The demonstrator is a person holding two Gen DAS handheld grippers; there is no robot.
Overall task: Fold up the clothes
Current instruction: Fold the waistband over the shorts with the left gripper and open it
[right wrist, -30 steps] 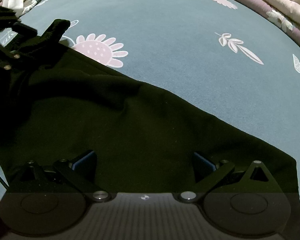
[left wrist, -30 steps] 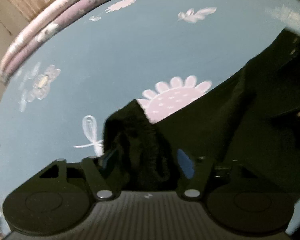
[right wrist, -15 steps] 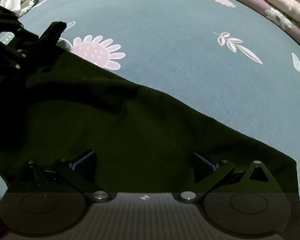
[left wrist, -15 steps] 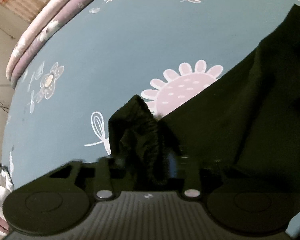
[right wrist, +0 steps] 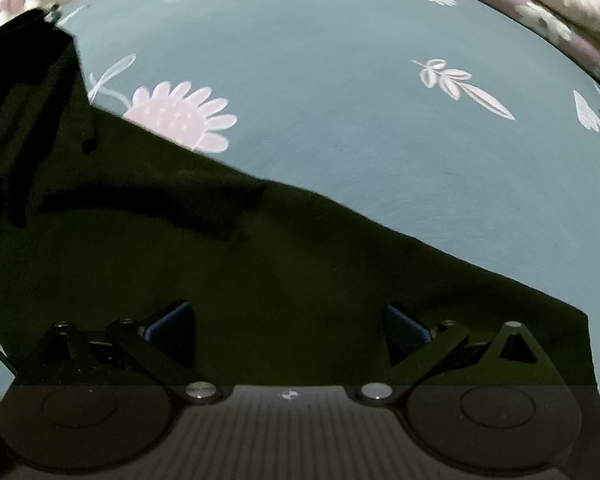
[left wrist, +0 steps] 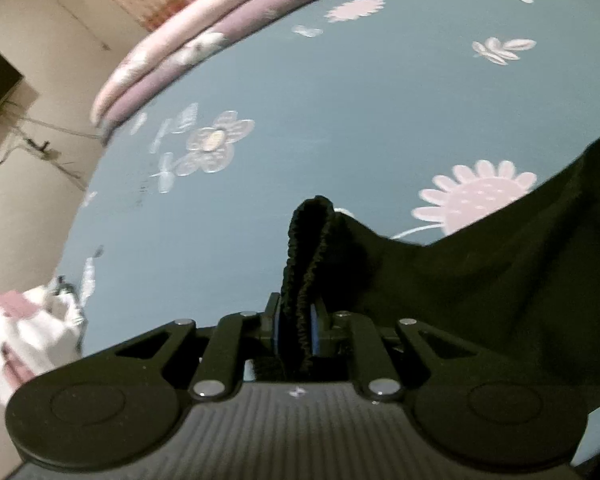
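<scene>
My left claw (left wrist: 296,330) has just been closing, and now it pinches the gathered edge of the black garment (left wrist: 480,280) between its two blue pads (left wrist: 315,334). The ribbed, elastic-looking edge stands up out of the claw as a narrow fold, and from there the cloth runs away to the right in one dark sheet. The pinched part is raised above the bed sheet (left wrist: 340,100), which is grey-blue and printed with flowers and leaves.

My right claw (right wrist: 288,320) is spread wide. Its two blue pads (right wrist: 168,318) stand far apart over the middle of the black garment (right wrist: 260,280), and nothing is pressed between them. I cannot tell if the tips touch the cloth or only hang just above it.

In the right wrist view the garment lies across the lower half of the bed sheet (right wrist: 340,100), with one long straight edge going from upper left to lower right. Its upper left corner is lifted in a dark bunch, where I see also the left claw's dark frame, but blurred. A pink printed flower (right wrist: 180,116) shows just beside this edge, partly covered by the cloth.

At the far side of the bed there is a rolled quilt (left wrist: 188,44) in pink and purple. At the lower left of the left wrist view, a white and pink cloth (left wrist: 24,328) lies at the edge of the bed, well apart from the black garment.
</scene>
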